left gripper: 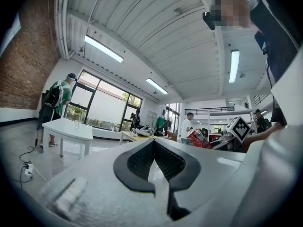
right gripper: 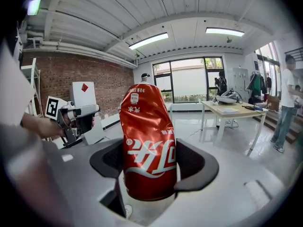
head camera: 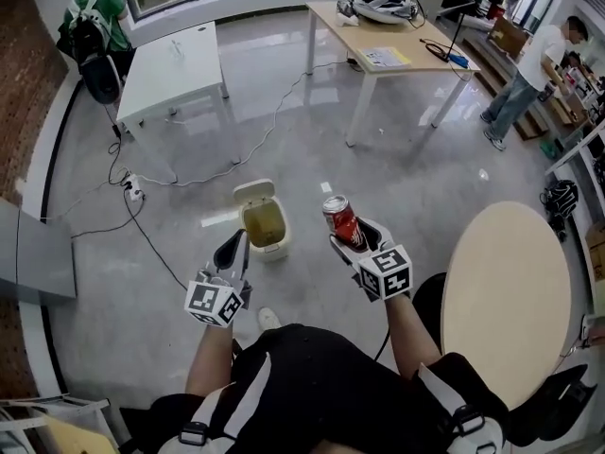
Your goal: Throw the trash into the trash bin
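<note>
A dented red soda can (head camera: 340, 218) stands upright between the jaws of my right gripper (head camera: 348, 235), which is shut on it. In the right gripper view the can (right gripper: 147, 145) fills the middle, with the black pads (right gripper: 191, 162) pressed on both sides. A small cream trash bin (head camera: 266, 225) sits on the floor with its lid (head camera: 253, 193) flipped up, between and just ahead of both grippers. My left gripper (head camera: 233, 247) is held beside the bin's left edge. Its jaws (left gripper: 153, 143) are shut with nothing between them.
A white table (head camera: 175, 64) stands at the far left, a wooden table (head camera: 388, 36) at the far right and a round pale table (head camera: 510, 291) close on my right. A power strip and cables (head camera: 132, 192) trail over the grey floor. People stand at the room's edges.
</note>
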### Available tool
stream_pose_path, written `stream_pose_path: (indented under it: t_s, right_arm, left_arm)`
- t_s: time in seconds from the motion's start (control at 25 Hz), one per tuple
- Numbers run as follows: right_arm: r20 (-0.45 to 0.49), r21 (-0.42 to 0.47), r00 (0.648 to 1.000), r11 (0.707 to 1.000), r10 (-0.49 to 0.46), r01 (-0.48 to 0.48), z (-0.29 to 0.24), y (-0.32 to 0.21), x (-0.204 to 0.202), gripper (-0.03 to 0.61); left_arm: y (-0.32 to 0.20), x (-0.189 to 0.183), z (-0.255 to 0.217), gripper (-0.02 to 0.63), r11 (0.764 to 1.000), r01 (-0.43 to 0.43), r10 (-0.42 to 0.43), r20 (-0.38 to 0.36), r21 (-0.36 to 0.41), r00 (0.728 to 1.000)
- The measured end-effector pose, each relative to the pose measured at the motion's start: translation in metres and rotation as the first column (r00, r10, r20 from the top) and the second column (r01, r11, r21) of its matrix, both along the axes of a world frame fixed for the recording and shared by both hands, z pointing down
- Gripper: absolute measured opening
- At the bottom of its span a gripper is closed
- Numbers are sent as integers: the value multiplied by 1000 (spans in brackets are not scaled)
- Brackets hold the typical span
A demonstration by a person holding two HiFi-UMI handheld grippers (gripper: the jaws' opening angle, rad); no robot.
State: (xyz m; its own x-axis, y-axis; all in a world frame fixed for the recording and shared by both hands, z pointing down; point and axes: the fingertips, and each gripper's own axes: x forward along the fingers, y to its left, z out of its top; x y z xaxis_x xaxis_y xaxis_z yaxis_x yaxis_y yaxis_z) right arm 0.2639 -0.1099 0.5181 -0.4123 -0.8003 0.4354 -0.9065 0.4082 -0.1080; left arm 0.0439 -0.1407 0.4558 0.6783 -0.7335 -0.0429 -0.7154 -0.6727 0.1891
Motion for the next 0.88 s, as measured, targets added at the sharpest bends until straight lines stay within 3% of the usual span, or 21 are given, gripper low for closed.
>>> stream_pose_path:
  t_s: [0.12, 0.36, 0.64, 0.88]
  right_arm:
    - [13, -2, 1000, 1000, -25, 25, -1, -21, -28, 308]
    - [11, -18, 995, 995, -102, 102, 7, -56, -83, 308]
    - [4, -107, 983, 978, -182, 181, 46, -84, -150, 308]
    - [23, -192, 973, 955, -228, 228, 81, -91, -187, 308]
  left_arm:
    - [-16, -27, -2, 2, 999, 36, -36, -31, -4, 999]
    - [-33, -74, 3, 2, 996, 85, -86, -24, -17, 996]
    - [-47, -141, 34, 2, 983, 161, -164, -30, -86, 986]
    - [-55, -159, 60, 2, 973, 177, -180, -13, -148, 984]
